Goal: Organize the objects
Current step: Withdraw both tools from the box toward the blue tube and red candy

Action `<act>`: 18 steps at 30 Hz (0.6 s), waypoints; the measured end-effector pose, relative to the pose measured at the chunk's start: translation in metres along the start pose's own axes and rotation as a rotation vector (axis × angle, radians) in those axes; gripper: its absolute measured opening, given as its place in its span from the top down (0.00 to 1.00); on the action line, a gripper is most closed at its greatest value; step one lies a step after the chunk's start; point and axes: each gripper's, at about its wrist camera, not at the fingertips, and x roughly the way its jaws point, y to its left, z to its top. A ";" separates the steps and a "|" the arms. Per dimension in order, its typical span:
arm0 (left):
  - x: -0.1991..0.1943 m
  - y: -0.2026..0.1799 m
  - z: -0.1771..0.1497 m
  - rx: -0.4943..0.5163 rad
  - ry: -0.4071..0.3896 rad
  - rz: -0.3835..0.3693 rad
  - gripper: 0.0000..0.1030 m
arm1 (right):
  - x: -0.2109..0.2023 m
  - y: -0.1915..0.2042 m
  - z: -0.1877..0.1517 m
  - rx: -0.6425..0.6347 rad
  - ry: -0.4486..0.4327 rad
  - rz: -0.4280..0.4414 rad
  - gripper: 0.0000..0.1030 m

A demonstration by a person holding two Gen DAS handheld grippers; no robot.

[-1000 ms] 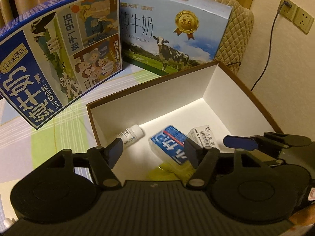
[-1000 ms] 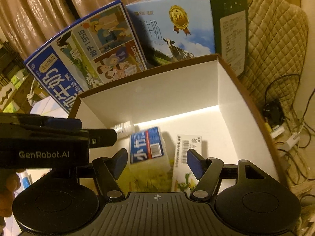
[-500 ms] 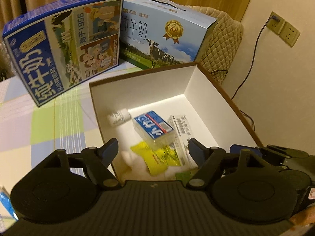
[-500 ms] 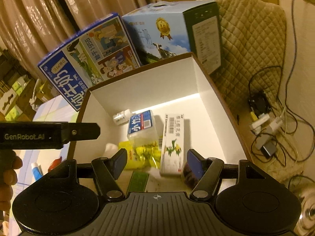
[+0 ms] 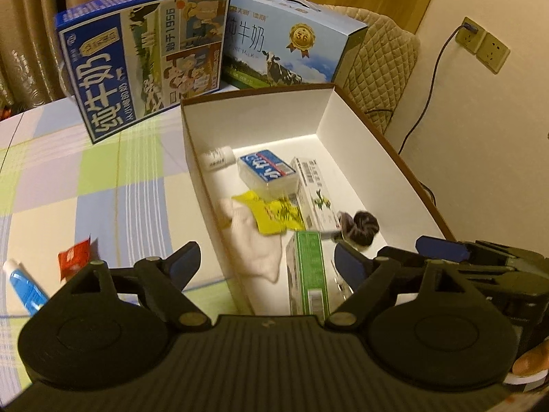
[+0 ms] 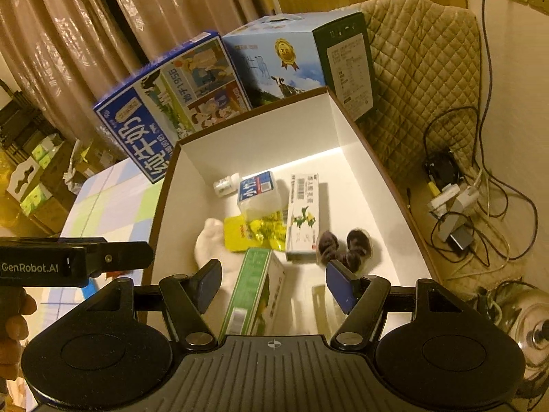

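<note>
Grippers are both hovering above a white-lined cardboard box (image 5: 322,120) with a brown rim, sitting on a pastel checked tablecloth (image 5: 103,178). The left gripper (image 5: 266,262) is spreading its fingers wide with nothing between them, one fingertip over the cloth and the other over the box. The right gripper (image 6: 274,283) is likewise released and empty, hanging over the near end of the box; in the left wrist view its body is showing at 4 o'clock.

Inside the box, in the left wrist view, a small white bottle (image 5: 216,158) is lying at 11 o'clock against the left wall, and a blue-topped tissue pack (image 5: 267,171) is sitting just beside it. A long white medicine carton (image 5: 314,192) is lying at the pack's right side, with a yellow sachet (image 5: 269,218) partly under the pack's near edge. A white cloth (image 5: 250,243) is bunching at 7 o'clock by the left wall, a green-and-white carton (image 5: 307,274) is lying at 6 o'clock, and a dark scrunchie (image 5: 360,228), blurred, is sitting at 5 o'clock near the medicine carton's end.

Outside the box, a red packet (image 5: 73,257) and a blue-and-white tube (image 5: 24,285) are lying on the cloth at 8 o'clock. Two milk cases are standing behind the box: a dark blue milk case (image 5: 144,51) at 11 o'clock and a light blue milk case (image 5: 288,55) at 12 o'clock.
</note>
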 end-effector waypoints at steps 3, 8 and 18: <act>-0.011 0.002 -0.011 -0.007 0.002 0.001 0.19 | -0.010 0.003 -0.007 -0.004 -0.001 0.001 0.37; -0.026 0.006 -0.028 -0.018 0.008 0.015 0.19 | -0.023 0.009 -0.019 -0.006 -0.002 0.005 0.37; -0.051 0.019 -0.061 -0.053 0.014 0.028 0.18 | -0.037 0.034 -0.047 -0.027 0.027 0.032 0.37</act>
